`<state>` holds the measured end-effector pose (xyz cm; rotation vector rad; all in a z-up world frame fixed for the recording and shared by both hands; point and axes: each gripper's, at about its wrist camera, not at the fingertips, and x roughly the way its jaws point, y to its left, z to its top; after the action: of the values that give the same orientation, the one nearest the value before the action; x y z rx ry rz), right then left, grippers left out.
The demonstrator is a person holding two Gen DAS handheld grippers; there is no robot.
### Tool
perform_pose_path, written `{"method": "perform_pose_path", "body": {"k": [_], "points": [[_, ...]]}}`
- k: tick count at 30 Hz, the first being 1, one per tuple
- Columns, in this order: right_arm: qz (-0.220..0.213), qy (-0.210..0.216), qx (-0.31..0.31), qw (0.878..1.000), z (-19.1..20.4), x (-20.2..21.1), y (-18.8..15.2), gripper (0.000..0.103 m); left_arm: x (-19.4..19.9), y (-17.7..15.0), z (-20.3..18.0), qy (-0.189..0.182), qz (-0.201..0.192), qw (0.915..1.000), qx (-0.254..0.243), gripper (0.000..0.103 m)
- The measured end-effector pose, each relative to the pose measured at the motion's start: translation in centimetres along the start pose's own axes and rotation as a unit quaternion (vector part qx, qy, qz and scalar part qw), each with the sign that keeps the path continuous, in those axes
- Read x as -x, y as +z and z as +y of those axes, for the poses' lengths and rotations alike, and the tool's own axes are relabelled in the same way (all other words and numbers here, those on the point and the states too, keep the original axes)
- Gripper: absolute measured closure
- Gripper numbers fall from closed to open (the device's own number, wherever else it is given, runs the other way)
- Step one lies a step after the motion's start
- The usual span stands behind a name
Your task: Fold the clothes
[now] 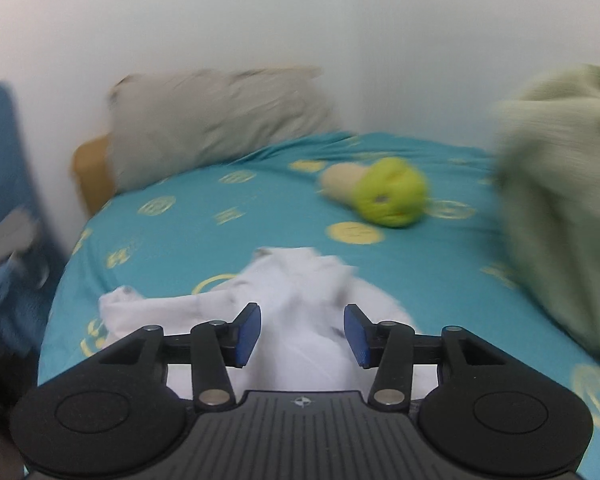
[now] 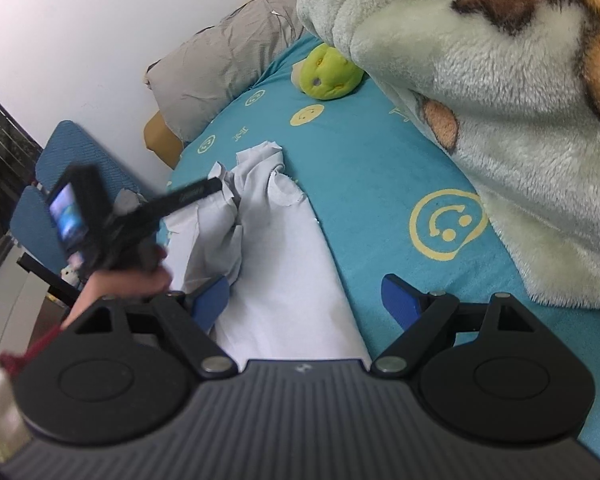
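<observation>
White garment: a white garment (image 1: 300,300) lies crumpled on the bed (image 1: 204,216), in the lower middle of the left wrist view; in the right wrist view it (image 2: 284,264) runs from the centre down to the bottom middle, bunched at its upper end.
Left claw: the left claw (image 1: 302,334) sits at the bottom centre of its own view, blue pads (image 1: 247,334) partly apart; white cloth fills the gap between them, but neither pad presses on it.
Left claw from the other side: in the right wrist view it (image 2: 216,184) shows blurred at centre left, tip against the bunched upper end of the garment, carried by a hand (image 2: 140,280).
Right claw: the right claw (image 2: 304,304) stands wide at the lower middle of its view; its left pad (image 2: 210,300) sits over the garment's left edge, its right pad over bare sheet, the cloth lying loose between them.
Bed: teal sheet with yellow smiley faces.
Pillow: a grey pillow (image 2: 228,64) leans on the wall, upper left.
Plush toy: a green plush toy (image 2: 328,72) lies above the garment, well apart.
Blanket: a fleecy pale green blanket (image 2: 500,120) is heaped at the upper right.
</observation>
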<state>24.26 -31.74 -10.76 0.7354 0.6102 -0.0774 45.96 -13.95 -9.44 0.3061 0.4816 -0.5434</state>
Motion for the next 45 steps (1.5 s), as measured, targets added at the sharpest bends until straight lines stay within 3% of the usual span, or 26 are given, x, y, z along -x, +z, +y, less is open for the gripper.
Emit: {"method": "perform_pose_path", "body": {"k": [2, 8, 10, 15, 16, 18, 19, 20, 22, 25, 28, 30, 32, 34, 38, 40, 42, 45], "points": [[-0.007, -0.001, 0.004, 1.000, 0.1, 0.3, 0.0, 0.018, 1.6, -1.0, -0.9, -0.035, 0.010, 0.9989, -0.029, 0.055], [-0.022, -0.013, -0.011, 1.000, -0.7, 1.2, 0.6, 0.018, 2.4, -4.0, -3.6, -0.080, 0.053, 0.9895, -0.108, 0.065], [-0.031, -0.015, -0.015, 0.999, -1.1, 1.7, 1.0, 0.018, 1.7, -4.8, -4.1, -0.067, 0.064, 0.9888, -0.117, 0.065], [-0.039, -0.023, -0.030, 0.999, -1.9, 1.8, 1.5, 0.018, -0.3, -6.0, -4.9, 0.021, 0.075, 0.9872, -0.139, 0.065], [-0.035, -0.021, -0.033, 0.999, -2.0, 1.6, 1.5, 0.018, -0.5, -6.0, -4.8, 0.034, 0.074, 0.9867, -0.141, 0.065], [-0.028, -0.019, -0.032, 0.999, -2.0, 1.2, 1.4, 0.018, -0.9, -5.7, -4.5, 0.035, 0.075, 0.9882, -0.129, 0.075], [-0.027, -0.018, -0.030, 0.999, -1.9, 1.1, 1.4, 0.018, -0.9, -5.5, -4.4, 0.034, 0.072, 0.9891, -0.124, 0.092], [-0.026, -0.018, -0.028, 0.999, -1.8, 1.0, 1.4, 0.018, -0.7, -5.4, -4.5, 0.033, 0.063, 0.9899, -0.122, 0.098], [-0.025, -0.017, -0.030, 0.999, -1.9, 0.9, 1.4, 0.018, 0.0, -4.7, -4.4, 0.021, 0.036, 0.9934, -0.107, 0.099], [-0.029, -0.017, -0.038, 0.999, -2.1, 1.0, 1.5, 0.018, 2.2, -3.2, -4.6, -0.032, -0.004, 0.9975, -0.063, 0.099], [-0.036, -0.018, -0.038, 0.998, -2.1, 1.3, 1.6, 0.018, 3.1, -3.4, -5.6, -0.059, 0.001, 0.9967, -0.057, 0.099], [-0.039, -0.017, -0.032, 0.999, -1.9, 1.3, 1.6, 0.018, 2.9, -4.0, -6.0, -0.051, 0.019, 0.9971, -0.053, 0.097], [-0.039, -0.017, -0.021, 0.999, -1.6, 1.3, 1.5, 0.018, 3.1, -4.3, -5.7, -0.038, 0.034, 0.9981, -0.034, 0.082], [-0.040, -0.014, -0.011, 0.999, -1.3, 1.4, 1.5, 0.018, 5.0, -3.9, -4.9, -0.025, 0.031, 0.9992, -0.003, 0.076], [-0.049, -0.011, 0.014, 0.999, -0.6, 1.8, 1.4, 0.018, 12.0, -3.9, -1.3, -0.020, 0.037, 0.9961, 0.078, 0.040], [-0.047, -0.009, 0.021, 0.999, -0.4, 1.9, 1.2, 0.018, 16.3, -4.2, 1.1, -0.024, 0.047, 0.9902, 0.129, 0.032], [-0.046, -0.010, 0.033, 0.998, -0.1, 2.1, 0.9, 0.018, 21.0, -5.9, 4.1, -0.033, 0.067, 0.9777, 0.196, 0.031], [-0.042, -0.005, 0.048, 0.998, 0.4, 2.7, 0.5, 0.018, 27.0, -9.4, 7.5, -0.007, 0.092, 0.9660, 0.242, 0.026]]}}
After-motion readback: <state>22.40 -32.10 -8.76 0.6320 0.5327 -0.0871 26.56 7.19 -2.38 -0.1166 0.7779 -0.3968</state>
